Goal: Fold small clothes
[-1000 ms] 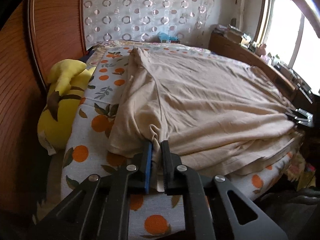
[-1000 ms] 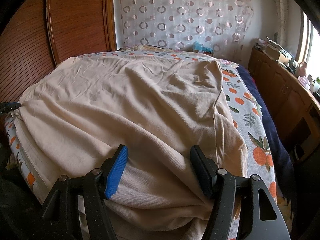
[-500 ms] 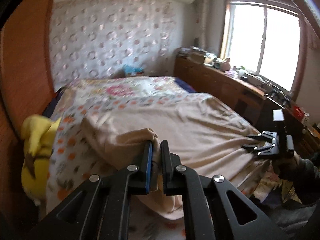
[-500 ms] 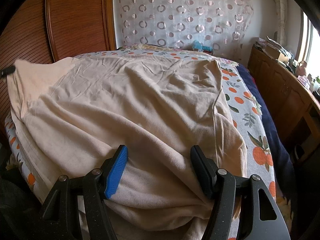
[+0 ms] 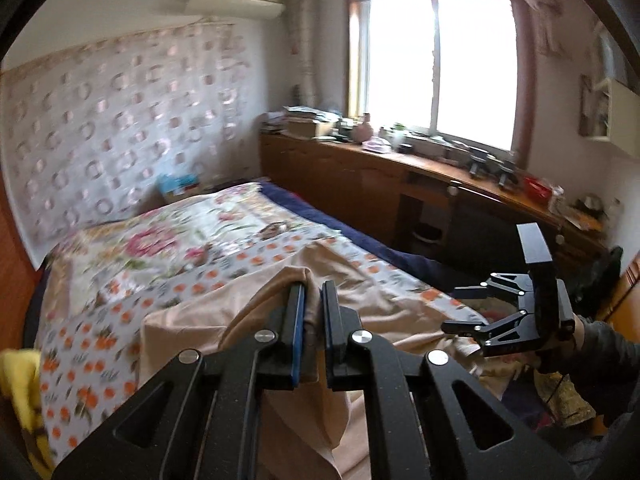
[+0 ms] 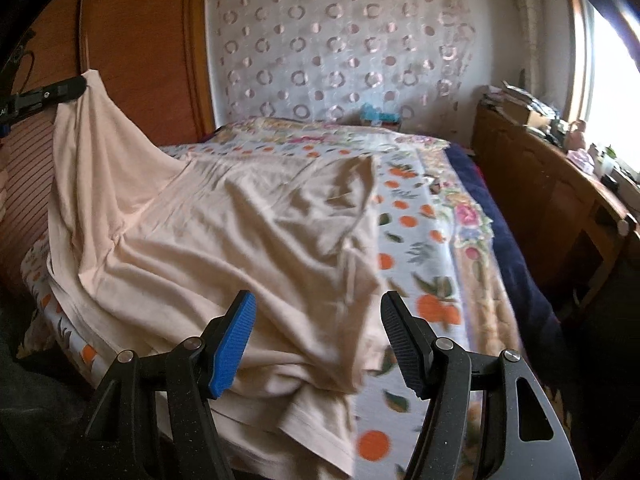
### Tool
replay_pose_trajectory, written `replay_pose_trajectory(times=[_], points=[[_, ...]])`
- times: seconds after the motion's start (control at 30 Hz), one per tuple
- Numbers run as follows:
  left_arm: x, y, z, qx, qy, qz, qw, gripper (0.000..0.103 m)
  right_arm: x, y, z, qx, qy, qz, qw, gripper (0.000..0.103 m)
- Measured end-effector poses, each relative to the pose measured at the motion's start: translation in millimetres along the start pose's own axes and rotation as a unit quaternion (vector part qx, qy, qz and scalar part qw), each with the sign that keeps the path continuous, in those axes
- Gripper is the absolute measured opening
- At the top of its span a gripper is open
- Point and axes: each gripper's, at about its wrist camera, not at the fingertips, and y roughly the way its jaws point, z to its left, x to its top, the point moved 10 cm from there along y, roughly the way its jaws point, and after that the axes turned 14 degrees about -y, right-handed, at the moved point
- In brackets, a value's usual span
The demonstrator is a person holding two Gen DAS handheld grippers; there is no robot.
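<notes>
A beige garment (image 6: 256, 232) lies spread over the near part of the bed (image 6: 436, 240). My left gripper (image 5: 314, 312) is shut on a bunched edge of the garment (image 5: 308, 280) and holds it lifted well above the bed. From the right wrist view the left gripper (image 6: 48, 94) is high at the far left, with the cloth hanging from it as a raised peak. My right gripper (image 6: 316, 340) is open, its fingers apart just above the garment's near edge; it holds nothing. It also shows in the left wrist view (image 5: 500, 312) at the right.
The bed has an orange-print and floral cover (image 5: 168, 248) with a navy blanket (image 6: 500, 216) along its right side. A wooden wardrobe (image 6: 132, 40) stands left, a cluttered wooden desk (image 5: 420, 176) under the window right. A yellow plush toy (image 5: 20, 392) lies by the bed's left edge.
My left gripper has lifted the garment's edge up and away from the bed, pulling the cloth into a peak. The garment has slid towards the near side. My right gripper stayed open.
</notes>
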Motion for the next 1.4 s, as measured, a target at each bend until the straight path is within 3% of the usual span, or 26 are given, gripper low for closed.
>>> replay_pose_trajectory(times=[0.13,0.3,0.33,0.37,0.57,0.63,1.07,1.33,1.37,1.4], points=[[8,6,-35,-0.021,0.029,0.006,0.9993,0.009,-4,-5,-6,-0.002,0.01,-0.002,1.0,0.067],[12,10,-46,-0.029,0.02,0.017,0.9992,0.012,-4,-3,3,-0.003,0.006,-0.001,1.0,0.067],[11,10,-47,-0.031,0.019,0.018,0.9992,0.022,-6,-4,0,-0.002,0.006,-0.001,1.0,0.067],[10,11,-47,-0.03,0.019,0.017,0.9992,0.04,-6,-4,1,-0.001,0.007,-0.001,1.0,0.067],[-3,11,-26,-0.008,0.002,0.016,0.9998,0.072,-4,-2,2,0.01,0.005,-0.001,1.0,0.067],[-10,11,-15,0.003,-0.006,0.016,0.9998,0.077,0,1,5,0.016,0.004,-0.003,1.0,0.067],[-69,2,62,0.078,-0.069,0.027,0.9942,0.077,34,26,59,0.079,-0.041,-0.016,0.996,0.067],[-92,1,84,0.093,-0.087,0.034,0.9912,0.077,29,58,60,0.081,-0.058,0.023,0.995,0.067],[-95,1,86,0.096,-0.088,0.036,0.9908,0.077,30,60,58,0.08,-0.055,0.026,0.995,0.066],[-96,0,88,0.097,-0.09,0.036,0.9905,0.077,29,63,56,0.084,-0.051,0.03,0.995,0.057]])
